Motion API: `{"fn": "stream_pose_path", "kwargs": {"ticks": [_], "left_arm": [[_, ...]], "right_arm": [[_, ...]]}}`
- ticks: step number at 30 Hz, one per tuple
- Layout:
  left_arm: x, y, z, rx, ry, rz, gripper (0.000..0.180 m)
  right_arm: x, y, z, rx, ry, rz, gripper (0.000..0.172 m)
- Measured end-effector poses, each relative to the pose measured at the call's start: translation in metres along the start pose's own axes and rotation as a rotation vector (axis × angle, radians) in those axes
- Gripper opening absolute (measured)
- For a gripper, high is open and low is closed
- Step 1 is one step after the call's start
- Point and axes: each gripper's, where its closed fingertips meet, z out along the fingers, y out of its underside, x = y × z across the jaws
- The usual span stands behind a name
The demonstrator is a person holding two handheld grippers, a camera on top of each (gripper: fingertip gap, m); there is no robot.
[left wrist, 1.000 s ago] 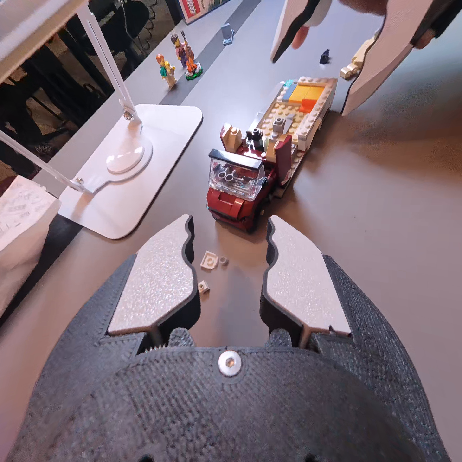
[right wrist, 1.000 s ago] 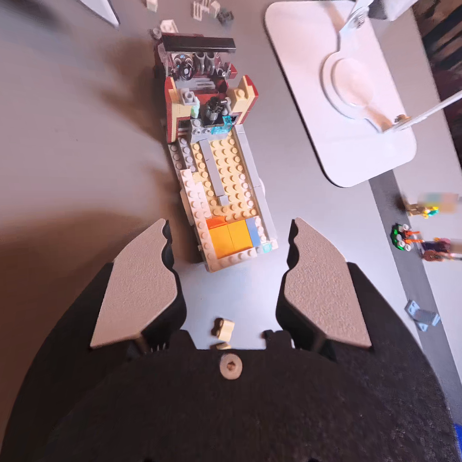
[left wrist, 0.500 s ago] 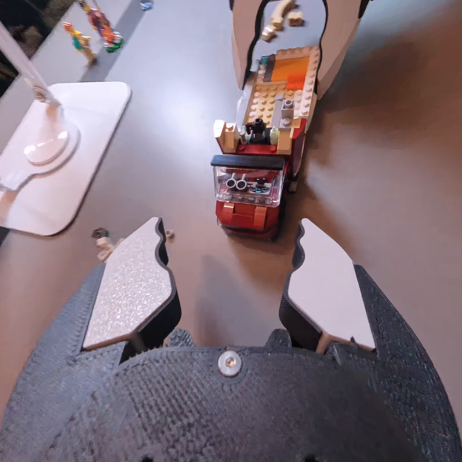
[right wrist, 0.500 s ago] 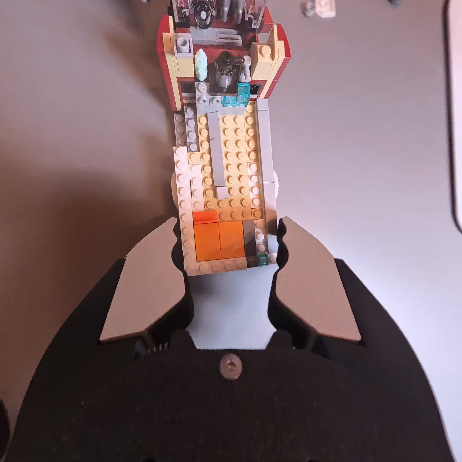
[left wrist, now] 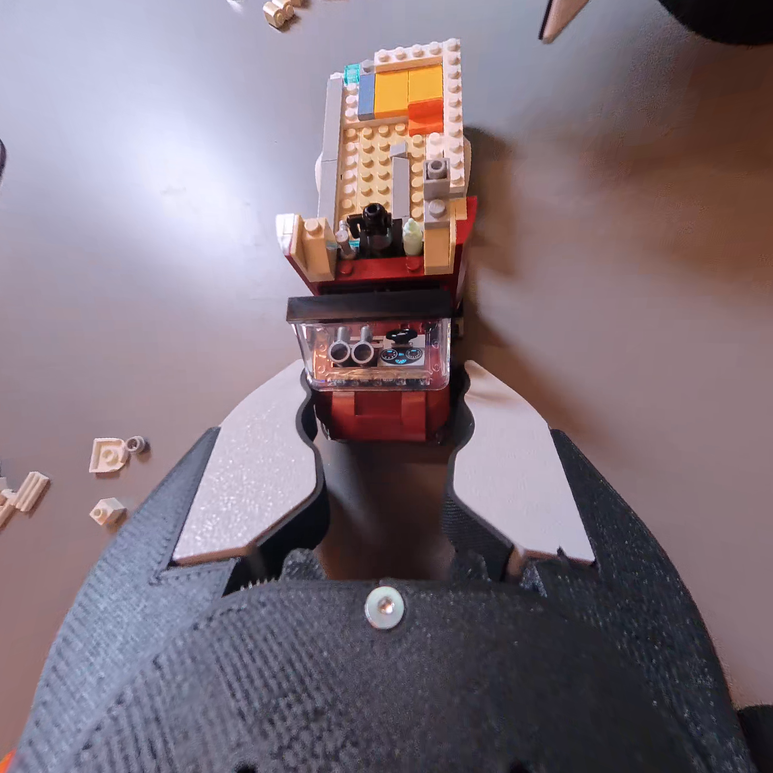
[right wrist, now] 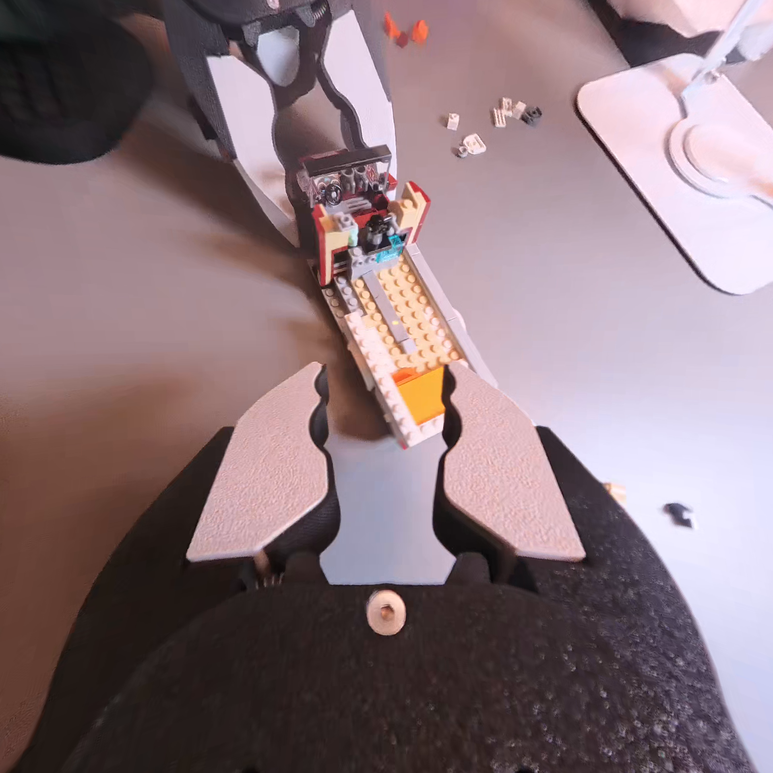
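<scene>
A brick-built truck (left wrist: 389, 188) with a dark red cab, a clear windscreen and a tan studded bed lies on the grey table (left wrist: 146, 209). My left gripper (left wrist: 382, 401) is shut on the truck's red front, one pad on each side. The right wrist view shows this grip (right wrist: 334, 188) from the far end. In that view the truck (right wrist: 401, 318) lies askew, its orange-tiled rear between the fingers of my right gripper (right wrist: 385, 376). A clear gap separates the left finger (right wrist: 272, 451) from the truck. In the left wrist view one right finger (left wrist: 556, 19) hangs off to the side of the rear. The right gripper is open.
Small loose tan bricks (left wrist: 106, 454) lie left of my left gripper, and they also show in the right wrist view (right wrist: 472, 144). A white lamp base (right wrist: 690, 167) stands at the right. Orange pieces (right wrist: 405, 33) and a small black piece (right wrist: 679, 512) lie on the table. One gripper's finger ends stand about 12 cm off the other's. The small black piece (right wrist: 679, 512) is about 20 cm from my right fingertips and 25 cm from my left.
My left gripper moved forward and closed on the truck's red front. My right gripper's fingers narrowed, and the truck's rear now sits askew and loose between them.
</scene>
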Motion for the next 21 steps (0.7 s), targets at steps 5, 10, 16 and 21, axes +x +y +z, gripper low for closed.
{"fn": "stream_pose_path", "kwargs": {"ticks": [5,10,16,21], "left_arm": [[0.004,-0.006,0.000,0.016,0.052,-0.124,0.065],[0.007,-0.007,0.001,-0.002,0.044,-0.144,0.065],[0.008,-0.009,0.003,-0.026,0.004,-0.113,0.065],[0.009,-0.013,0.001,-0.022,-0.015,-0.104,0.064]], "right_arm": [[-0.010,0.003,0.010,-0.017,0.124,0.167,0.022],[-0.003,-0.006,0.019,-0.043,0.205,0.204,0.008],[0.001,-0.007,0.030,-0.122,0.208,0.184,0.000],[0.000,-0.002,0.035,-0.139,0.209,0.183,0.000]]}}
